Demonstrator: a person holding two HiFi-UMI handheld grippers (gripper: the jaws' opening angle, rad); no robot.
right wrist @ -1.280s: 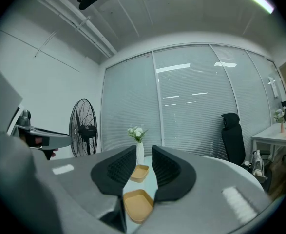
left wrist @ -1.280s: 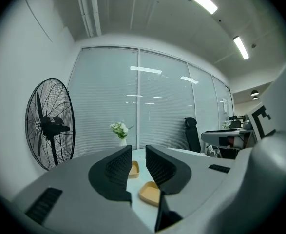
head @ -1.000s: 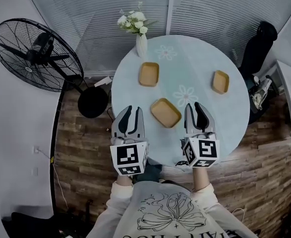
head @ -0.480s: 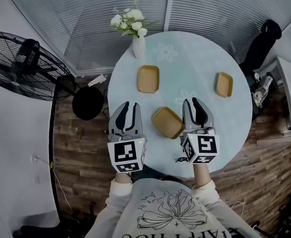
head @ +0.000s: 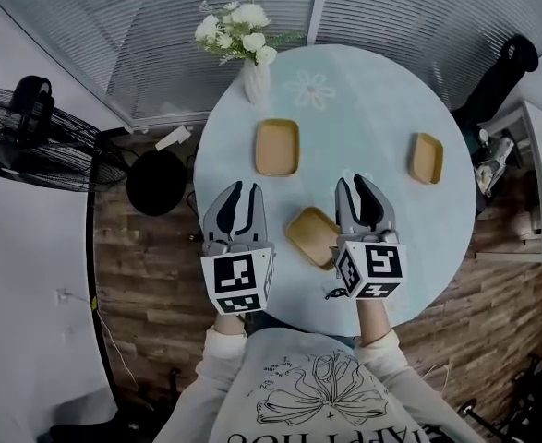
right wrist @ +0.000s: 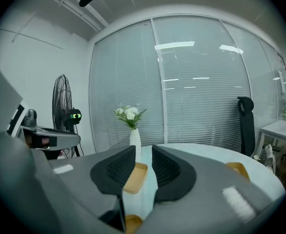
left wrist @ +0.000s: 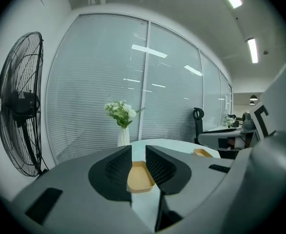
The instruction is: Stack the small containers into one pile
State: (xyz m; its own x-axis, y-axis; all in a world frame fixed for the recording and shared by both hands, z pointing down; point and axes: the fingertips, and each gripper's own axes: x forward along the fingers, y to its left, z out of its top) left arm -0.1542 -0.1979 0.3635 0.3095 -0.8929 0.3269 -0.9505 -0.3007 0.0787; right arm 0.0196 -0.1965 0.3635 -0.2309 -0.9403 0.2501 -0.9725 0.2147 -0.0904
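3 spots on table (head: 381, 90), nothing stacked: front-edge container (head: 313, 236) btw. L gripper (head: 238, 192) and R gripper (head: 356, 185), second container (head: 277, 147) nearer vase (head: 255, 81), third container (head: 427, 158) by right edge. L jaws spread, empty. R jaws spread, have just been opening, also empty.

Containers (head: 277, 147) matt tan, prob. wood; table (head: 381, 109) smooth; floor (head: 150, 266) wood planks.
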